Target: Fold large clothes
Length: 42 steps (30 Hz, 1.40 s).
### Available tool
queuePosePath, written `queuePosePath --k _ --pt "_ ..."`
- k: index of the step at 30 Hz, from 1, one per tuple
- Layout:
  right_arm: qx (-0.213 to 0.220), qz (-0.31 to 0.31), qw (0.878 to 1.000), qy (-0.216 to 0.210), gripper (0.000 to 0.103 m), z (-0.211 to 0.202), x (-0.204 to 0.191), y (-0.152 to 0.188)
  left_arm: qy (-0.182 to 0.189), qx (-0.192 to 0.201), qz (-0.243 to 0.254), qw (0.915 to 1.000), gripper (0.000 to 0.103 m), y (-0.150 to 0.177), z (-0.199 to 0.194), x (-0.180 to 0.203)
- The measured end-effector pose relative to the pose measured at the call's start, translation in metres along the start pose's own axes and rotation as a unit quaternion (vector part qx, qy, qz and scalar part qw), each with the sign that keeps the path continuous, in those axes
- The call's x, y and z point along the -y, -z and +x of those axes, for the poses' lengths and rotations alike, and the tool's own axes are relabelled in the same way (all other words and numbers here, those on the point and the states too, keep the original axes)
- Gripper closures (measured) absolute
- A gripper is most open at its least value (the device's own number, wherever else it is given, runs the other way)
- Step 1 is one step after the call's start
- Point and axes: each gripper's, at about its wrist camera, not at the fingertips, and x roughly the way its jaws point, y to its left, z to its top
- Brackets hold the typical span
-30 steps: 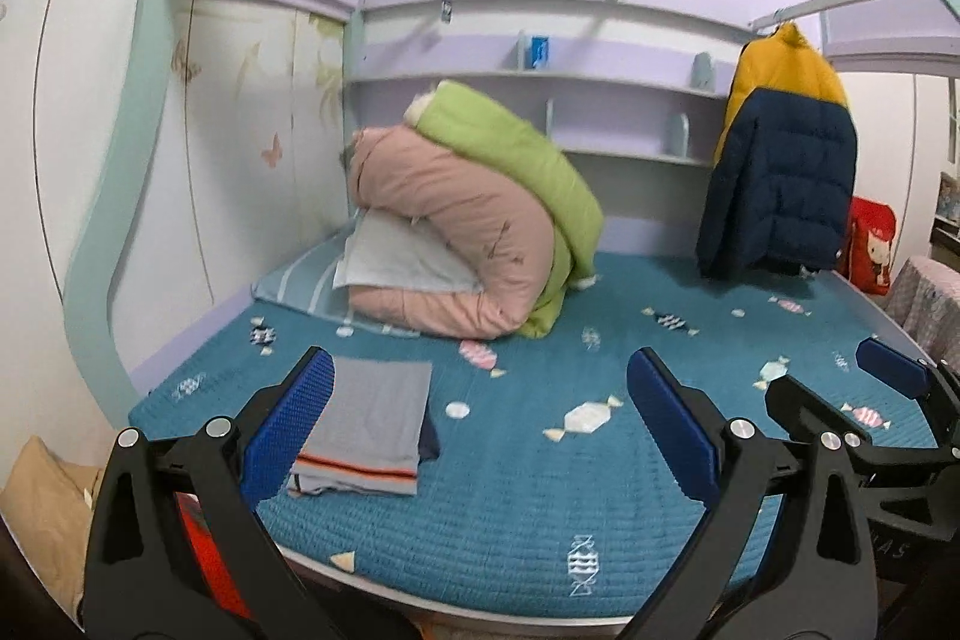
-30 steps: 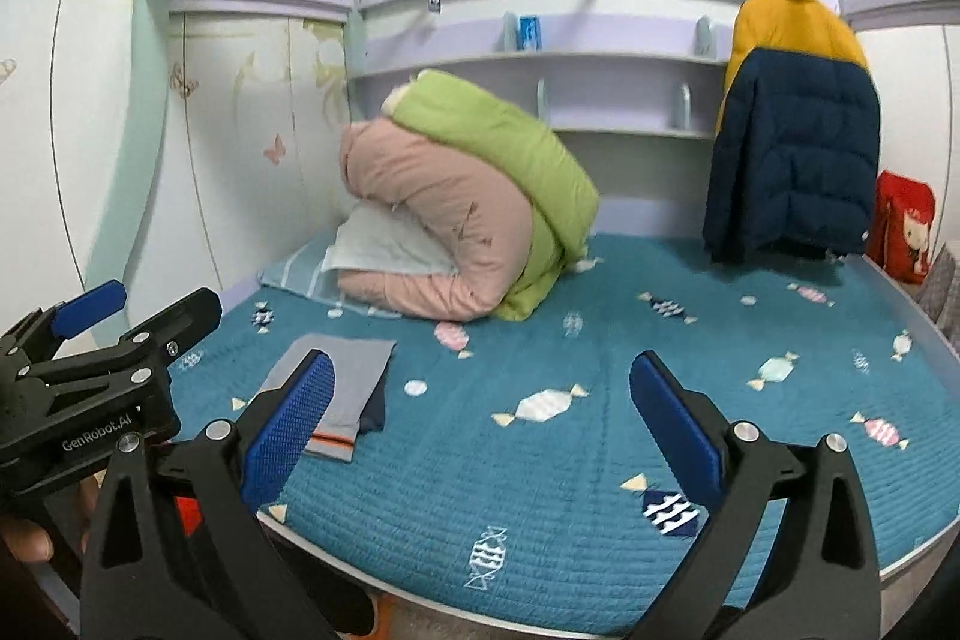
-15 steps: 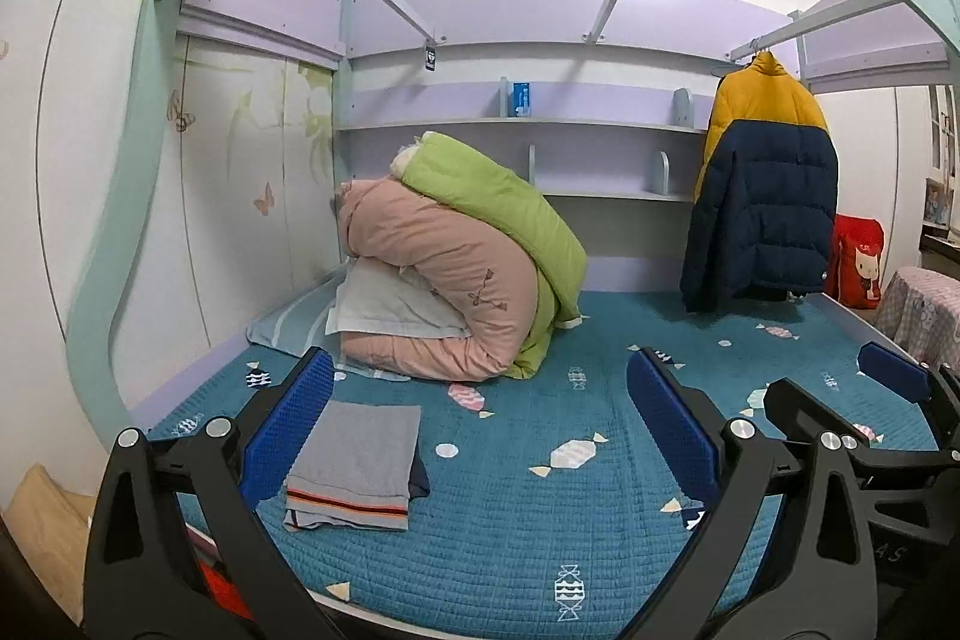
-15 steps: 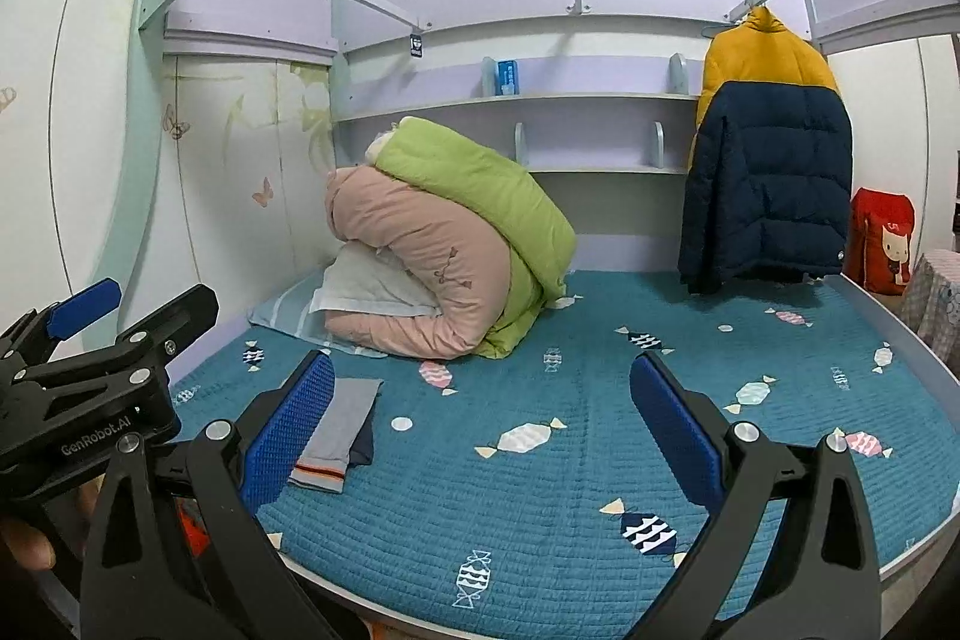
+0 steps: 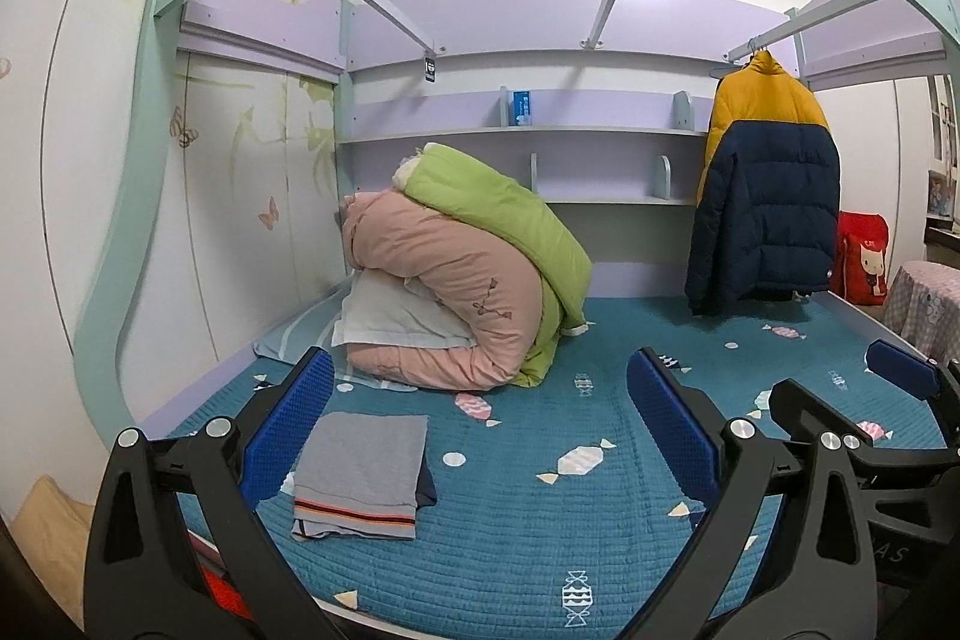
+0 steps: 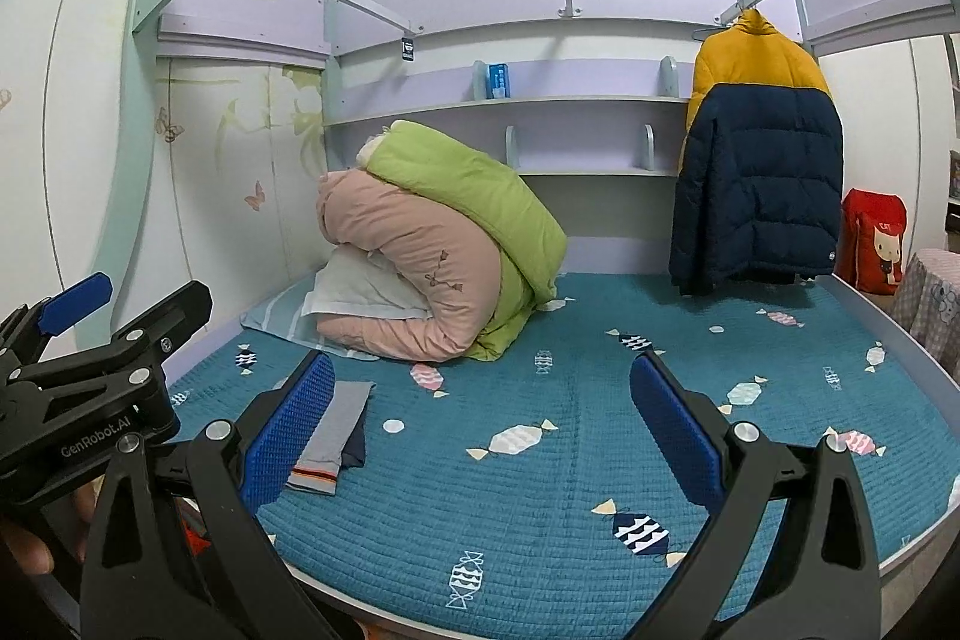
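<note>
Teal quilted bed carries one folded grey striped garment just ahead of the wide, empty left tongs and right tongs, while a yellow-and-navy puffer jacket hangs far beyond, seemingly unfolded.

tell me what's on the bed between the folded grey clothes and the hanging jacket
Only bare teal bedspread with its candy print lies between the folded grey clothes and the jacket; the right wrist view shows it best.

Home bedroom, bed, rolled quilts
</note>
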Motion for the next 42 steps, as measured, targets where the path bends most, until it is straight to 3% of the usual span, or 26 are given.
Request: queuePosePath --k 42 --pt "-0.005 0.004 1.0 0.003 0.007 -0.0008 0.0016 -0.0014 0.001 0.002 0.004 1.0 0.005 0.0022 0.0013 -0.0019"
